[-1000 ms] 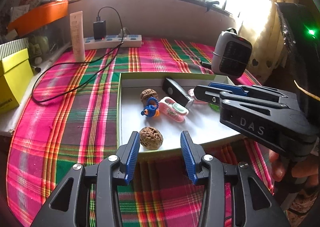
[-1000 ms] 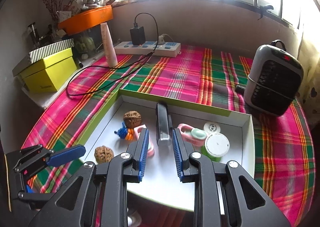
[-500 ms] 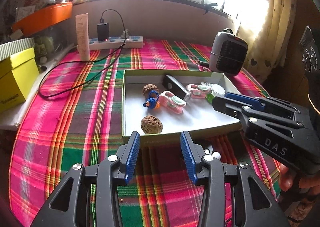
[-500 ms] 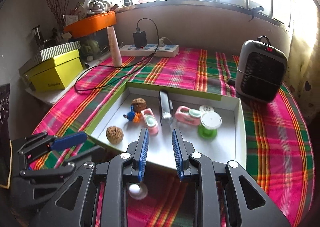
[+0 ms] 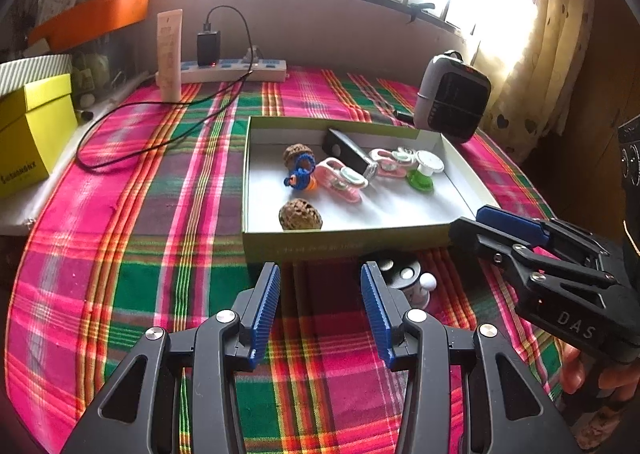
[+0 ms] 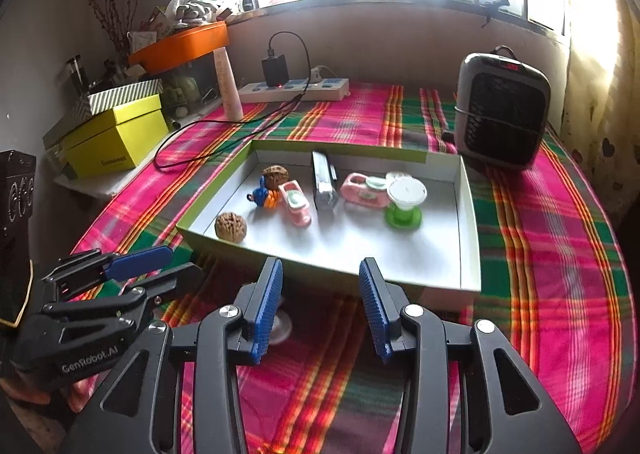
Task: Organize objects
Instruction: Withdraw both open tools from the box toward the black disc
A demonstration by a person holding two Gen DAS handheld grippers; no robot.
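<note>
- Left gripper (image 5: 320,310): jaws moderately apart, empty, before near edge of shallow green-rimmed cardboard tray (image 5: 344,244).
- Right gripper (image 6: 320,306): jaws opening, empty; small white round-topped piece (image 6: 280,328) just beyond left pad.

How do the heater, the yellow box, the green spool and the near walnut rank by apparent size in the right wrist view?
1. Yellow box and heater: they look alike, so no ranking between them.
2. Green spool.
3. Near walnut, smallest.

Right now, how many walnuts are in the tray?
2. One walnut lies near the tray's front left corner; the other sits farther back, touching the blue-orange toy. None looks hidden.
</note>
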